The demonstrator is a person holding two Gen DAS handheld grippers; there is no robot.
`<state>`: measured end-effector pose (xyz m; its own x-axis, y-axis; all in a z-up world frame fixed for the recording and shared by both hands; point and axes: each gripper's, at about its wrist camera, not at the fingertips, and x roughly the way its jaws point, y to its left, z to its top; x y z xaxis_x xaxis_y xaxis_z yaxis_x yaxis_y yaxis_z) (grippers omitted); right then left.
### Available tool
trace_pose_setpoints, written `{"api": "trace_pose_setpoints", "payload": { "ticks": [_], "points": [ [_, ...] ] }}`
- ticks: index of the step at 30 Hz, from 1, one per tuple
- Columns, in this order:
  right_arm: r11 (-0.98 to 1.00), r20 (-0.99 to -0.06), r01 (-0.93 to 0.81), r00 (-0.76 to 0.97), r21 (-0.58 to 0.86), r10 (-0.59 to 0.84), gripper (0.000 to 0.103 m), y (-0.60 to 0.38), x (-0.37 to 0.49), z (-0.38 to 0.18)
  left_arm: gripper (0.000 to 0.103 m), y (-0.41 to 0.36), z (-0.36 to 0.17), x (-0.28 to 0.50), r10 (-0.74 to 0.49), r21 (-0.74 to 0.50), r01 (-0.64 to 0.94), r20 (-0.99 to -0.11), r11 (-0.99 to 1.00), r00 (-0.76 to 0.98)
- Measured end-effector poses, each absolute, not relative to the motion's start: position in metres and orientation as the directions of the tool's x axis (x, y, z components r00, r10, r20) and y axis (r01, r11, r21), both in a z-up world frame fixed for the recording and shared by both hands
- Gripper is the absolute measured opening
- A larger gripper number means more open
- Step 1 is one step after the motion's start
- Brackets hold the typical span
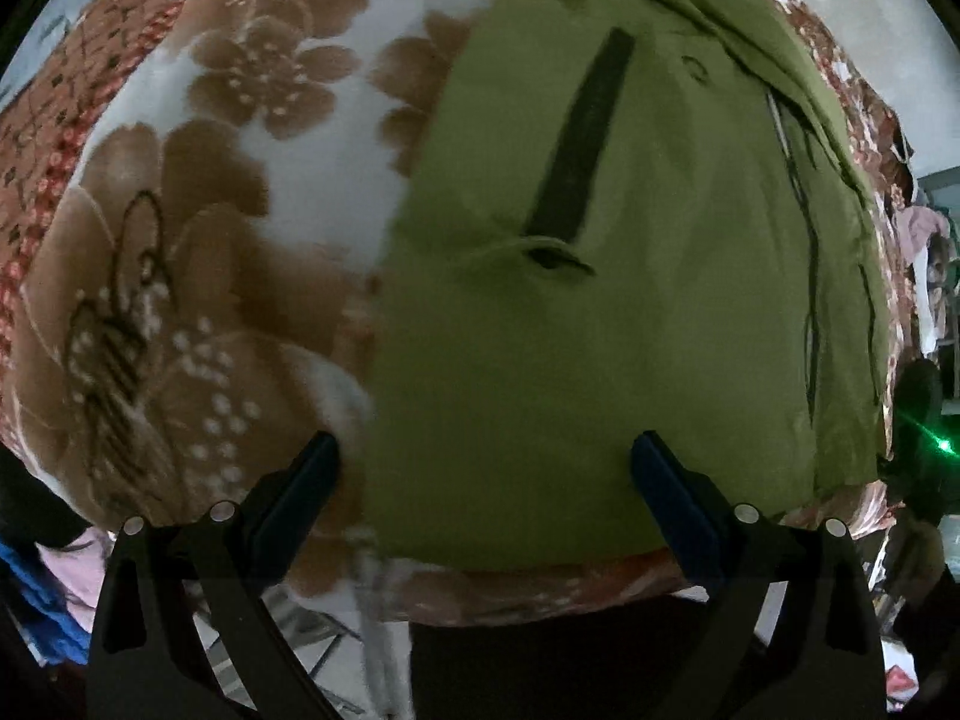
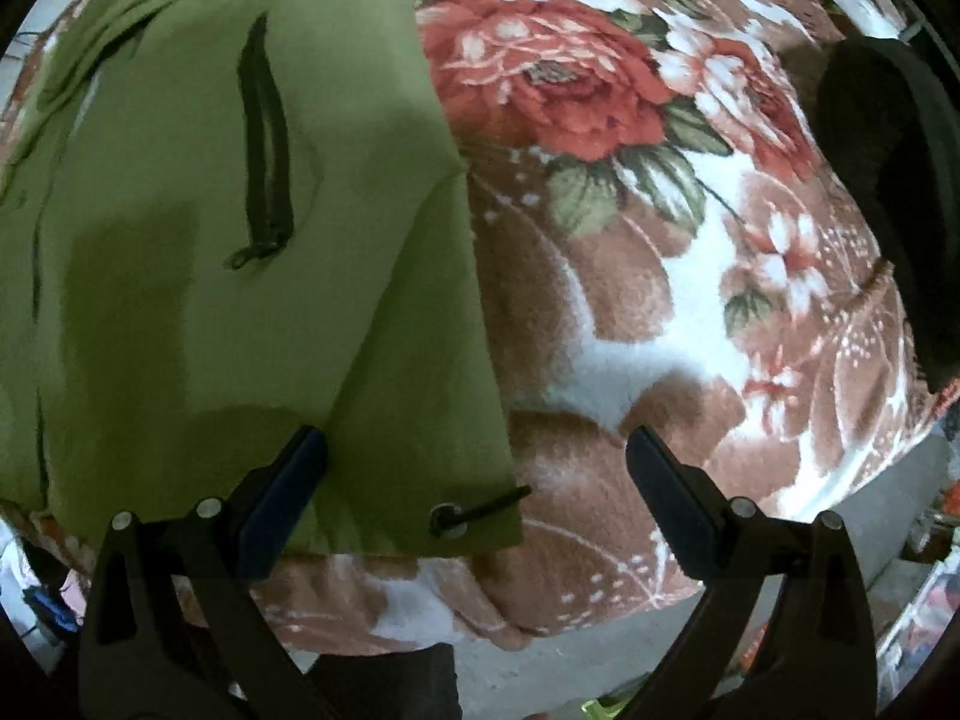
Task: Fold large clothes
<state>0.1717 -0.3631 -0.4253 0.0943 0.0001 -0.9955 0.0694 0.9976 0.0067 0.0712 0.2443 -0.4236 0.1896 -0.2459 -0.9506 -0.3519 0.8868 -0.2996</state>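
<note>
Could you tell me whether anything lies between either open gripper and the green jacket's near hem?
Nothing visible does. The left gripper and right gripper both hover open directly over the olive-green jacket on the floral fleece blanket.

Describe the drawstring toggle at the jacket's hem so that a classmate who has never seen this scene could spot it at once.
Start from the floral blanket, then find the olive green jacket spread on it. Follow the jacket's near hem to its corner in the right wrist view: the small round toggle sits there, a dark cord sticking out of it. Unlike the long dark pocket zipper higher up, it is tiny and ring-shaped.
</note>
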Motion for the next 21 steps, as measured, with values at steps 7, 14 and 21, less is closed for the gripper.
{"api": "trace_pose_setpoints", "payload": {
  "ticks": [7,14,21],
  "points": [
    [0.996,-0.989,0.048,0.13,0.075,0.069,0.098,-0.359,0.142,-0.426,0.089,0.226,-0.399,0.072,-0.28,-0.348,-0.283,-0.925,0.893,0.255],
    [0.991,-0.981,-0.067,0.146,0.116,0.125,0.094,-0.321,0.149,-0.421,0.08,0.226,-0.419,0.068,-0.264,-0.325,-0.305,-0.938,0.895,0.223],
    [0.989,-0.984,-0.036,0.101,0.144,0.147,0.05,-0.318,0.156,-0.425,0.056,0.223,-0.412,0.069,-0.33,-0.403,-0.264,-0.902,0.876,0.279]
  ]
}}
